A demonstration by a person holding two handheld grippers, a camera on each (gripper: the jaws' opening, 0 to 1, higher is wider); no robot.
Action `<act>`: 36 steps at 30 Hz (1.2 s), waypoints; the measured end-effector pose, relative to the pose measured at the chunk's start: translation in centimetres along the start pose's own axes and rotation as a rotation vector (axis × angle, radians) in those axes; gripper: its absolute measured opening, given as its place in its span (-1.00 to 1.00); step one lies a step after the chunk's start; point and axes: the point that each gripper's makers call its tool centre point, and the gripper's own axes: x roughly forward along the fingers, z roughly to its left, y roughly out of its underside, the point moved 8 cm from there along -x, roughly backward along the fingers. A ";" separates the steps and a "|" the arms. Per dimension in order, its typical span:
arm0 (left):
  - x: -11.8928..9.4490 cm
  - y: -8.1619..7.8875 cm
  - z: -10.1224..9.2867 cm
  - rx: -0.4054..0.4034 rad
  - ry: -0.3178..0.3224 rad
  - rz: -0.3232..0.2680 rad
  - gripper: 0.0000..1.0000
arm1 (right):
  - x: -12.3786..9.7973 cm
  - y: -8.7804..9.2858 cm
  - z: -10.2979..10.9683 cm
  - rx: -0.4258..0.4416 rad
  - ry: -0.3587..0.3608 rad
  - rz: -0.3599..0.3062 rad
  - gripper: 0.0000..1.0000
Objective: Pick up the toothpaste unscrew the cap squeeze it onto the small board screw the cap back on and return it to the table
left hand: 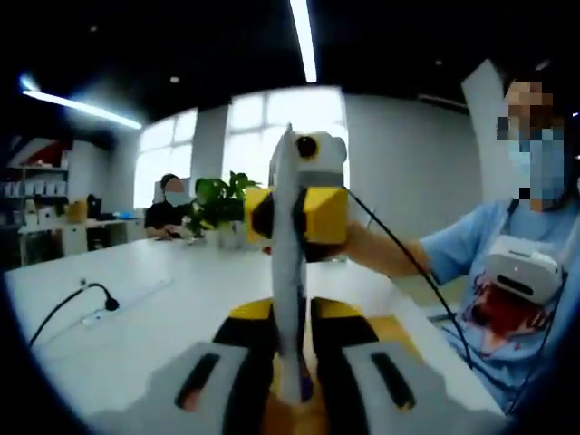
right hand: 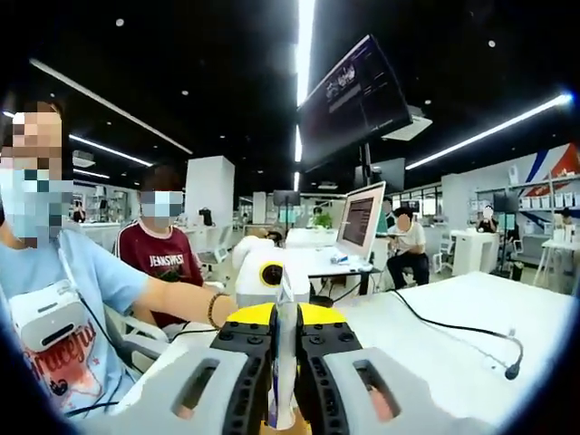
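One toothpaste tube [left hand: 288, 272] is being held up above the white table [left hand: 154, 308], clamped at both ends by two grippers. The left gripper [left hand: 290, 362] is being squeezed shut on its near end, and the right gripper [right hand: 285, 372] on the far end. One black cable [right hand: 453, 331] is lying on the table. One potted plant [left hand: 217, 204] is standing far back in the office.

Lit by ceiling strip lights [right hand: 304, 54] and overexposed windows [left hand: 272, 136]; soft overall, blurred in left gripper view, strongly bowed toward fisheye edges.
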 end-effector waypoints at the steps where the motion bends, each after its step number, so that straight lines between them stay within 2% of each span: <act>1: -0.1 0.0 0.2 0.004 -0.009 0.012 -0.60 | 0.2 0.0 -0.3 0.003 0.000 -0.001 -0.88; 5: -0.4 -0.1 1.2 -0.005 -0.024 0.018 -0.77 | 0.5 -0.2 -1.0 0.020 -0.006 -0.022 -0.89; 13: -0.3 0.0 3.0 -0.010 -0.031 0.002 -0.84 | 0.9 0.0 -2.5 0.018 0.003 -0.018 -0.89; 18: -0.1 0.7 3.4 -0.030 -0.021 -0.007 -0.90 | 1.0 0.5 -2.8 -0.024 0.006 -0.011 -0.88; 22: 0.0 1.0 3.6 -0.033 -0.033 -0.011 -0.94 | 1.0 0.8 -3.3 -0.009 0.004 -0.029 -0.87; 26: 0.0 1.2 3.9 -0.054 -0.038 0.000 -0.96 | 1.0 1.1 -3.8 0.009 -0.001 -0.047 -0.86; 29: 0.0 1.4 3.8 -0.038 -0.040 -0.005 -0.93 | 1.1 1.1 -4.1 0.010 -0.002 -0.054 -0.87; 32: -0.1 1.2 3.6 -0.036 -0.028 -0.038 -0.90 | 1.2 0.8 -4.2 0.009 -0.011 -0.061 -0.88; 33: -0.1 1.1 3.5 -0.067 -0.010 -0.053 -0.90 | 1.2 0.7 -4.2 0.021 -0.018 -0.071 -0.88; 36: -0.2 1.1 3.7 -0.052 -0.010 -0.051 -0.89 | 1.2 0.7 -3.9 0.026 -0.025 -0.073 -0.88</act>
